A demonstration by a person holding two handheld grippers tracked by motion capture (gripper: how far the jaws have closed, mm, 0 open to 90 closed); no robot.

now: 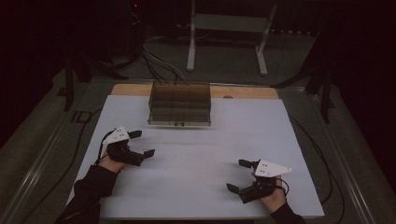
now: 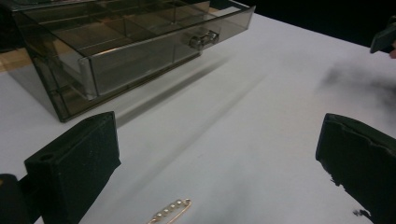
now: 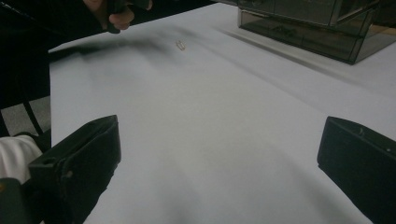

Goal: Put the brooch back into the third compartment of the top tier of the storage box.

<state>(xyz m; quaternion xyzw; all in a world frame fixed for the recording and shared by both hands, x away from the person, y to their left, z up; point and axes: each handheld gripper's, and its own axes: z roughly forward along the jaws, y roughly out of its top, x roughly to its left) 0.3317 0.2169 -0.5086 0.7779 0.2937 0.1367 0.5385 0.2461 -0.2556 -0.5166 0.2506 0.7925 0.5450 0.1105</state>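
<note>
A smoky clear drawer box (image 1: 180, 105) stands at the back middle of the white table cover (image 1: 196, 154), its front with two small knobs (image 2: 204, 39) facing me. A small gold pin set with pearls (image 2: 172, 211) lies flat on the cover between the jaws of my left gripper (image 2: 219, 154), which is open and holds nothing. That pin (image 3: 180, 45) also appears far off in the right gripper view. From above, the left gripper (image 1: 142, 143) sits left of centre. My right gripper (image 1: 237, 175) is open near the front right, its jaws empty.
The box (image 3: 317, 23) sits at the top right of the right gripper view, and the other hand (image 3: 116, 11) at its top left. A wooden table edge (image 1: 243, 91) runs behind the cover. Cables and a metal stand (image 1: 229, 28) lie on the dark floor beyond.
</note>
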